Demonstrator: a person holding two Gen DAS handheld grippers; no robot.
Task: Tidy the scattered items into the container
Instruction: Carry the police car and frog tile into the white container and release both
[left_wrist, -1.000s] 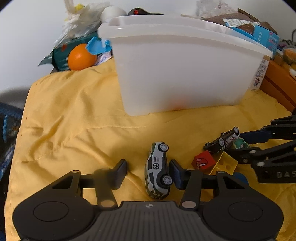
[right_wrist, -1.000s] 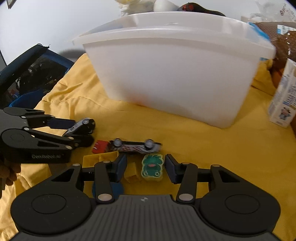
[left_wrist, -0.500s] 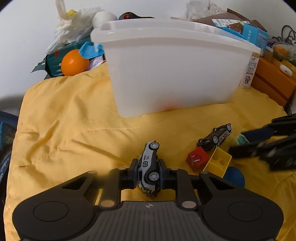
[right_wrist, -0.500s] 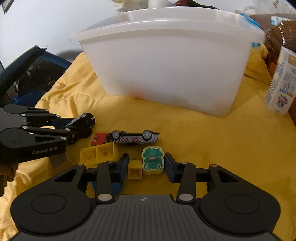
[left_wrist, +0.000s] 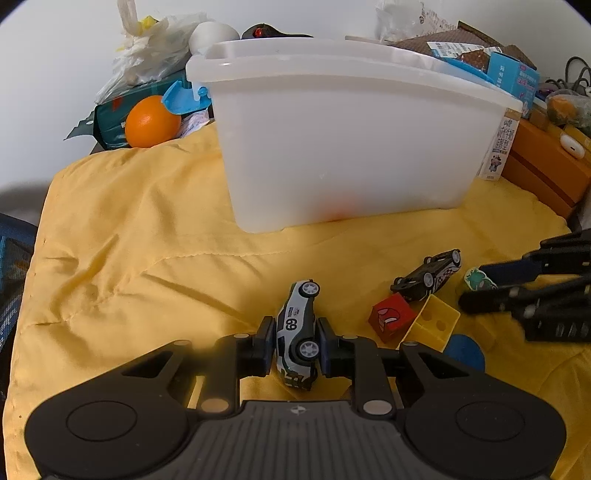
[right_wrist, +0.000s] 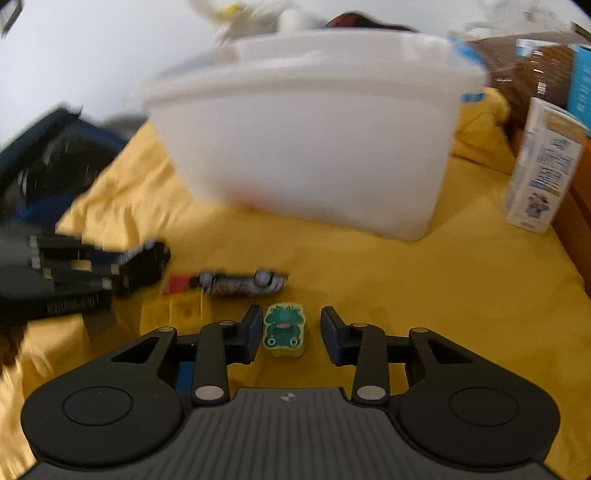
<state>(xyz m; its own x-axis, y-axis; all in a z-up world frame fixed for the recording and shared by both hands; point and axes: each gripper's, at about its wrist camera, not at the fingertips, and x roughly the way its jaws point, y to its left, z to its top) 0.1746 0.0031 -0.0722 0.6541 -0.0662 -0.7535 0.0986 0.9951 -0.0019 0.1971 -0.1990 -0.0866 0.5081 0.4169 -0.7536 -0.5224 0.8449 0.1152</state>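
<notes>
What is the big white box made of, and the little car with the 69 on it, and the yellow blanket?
The white bin looks like frosted plastic: smooth, and a faint orange shape glows through its wall. The toy car seems to be glossy painted metal or hard plastic, I can't tell which, with shiny silver hubs in dark tyres. The yellow cloth is soft matte fabric: it wrinkles and shows a stitched seam.

Plain white wall (left_wrist: 55, 74) behind; orange wooden cabinet (left_wrist: 546, 170) (right side).

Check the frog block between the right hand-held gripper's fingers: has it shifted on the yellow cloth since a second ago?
Cannot tell. The frog block sits in the same spot beside the dark toy car; the view is blurred.
</notes>
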